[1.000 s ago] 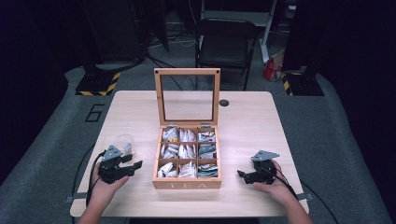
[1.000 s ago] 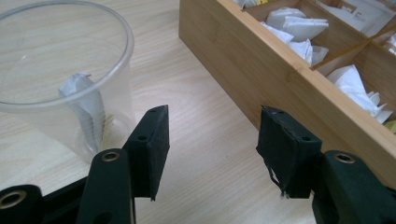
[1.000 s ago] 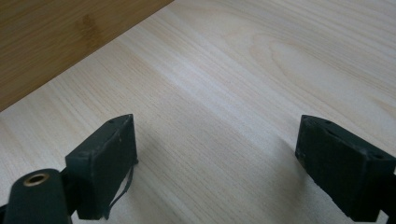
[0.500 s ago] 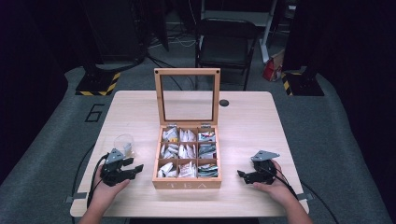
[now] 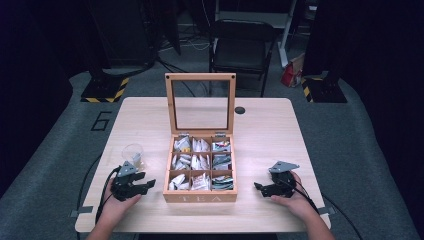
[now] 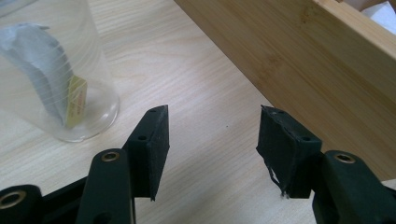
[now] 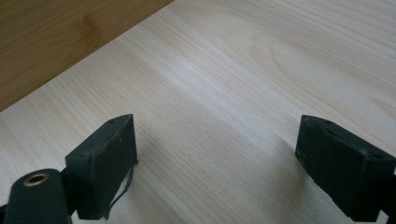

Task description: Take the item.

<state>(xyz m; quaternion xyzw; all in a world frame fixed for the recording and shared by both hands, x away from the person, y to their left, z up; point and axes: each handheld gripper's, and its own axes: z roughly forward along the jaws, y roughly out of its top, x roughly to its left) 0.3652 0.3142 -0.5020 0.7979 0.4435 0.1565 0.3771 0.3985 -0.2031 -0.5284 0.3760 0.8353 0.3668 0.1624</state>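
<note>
Pale wooden table is shared by the open tea box and a clear cup. Since the earlier frame, the left gripper has been drawn back from the cup, now just beyond it, jaws parted and empty. A sachet inside the cup is revealed by the left gripper view. The right gripper is held wide open, empty, beside the box.

A black folding chair stands beyond the surface's far edge (a red bag at its right).
</note>
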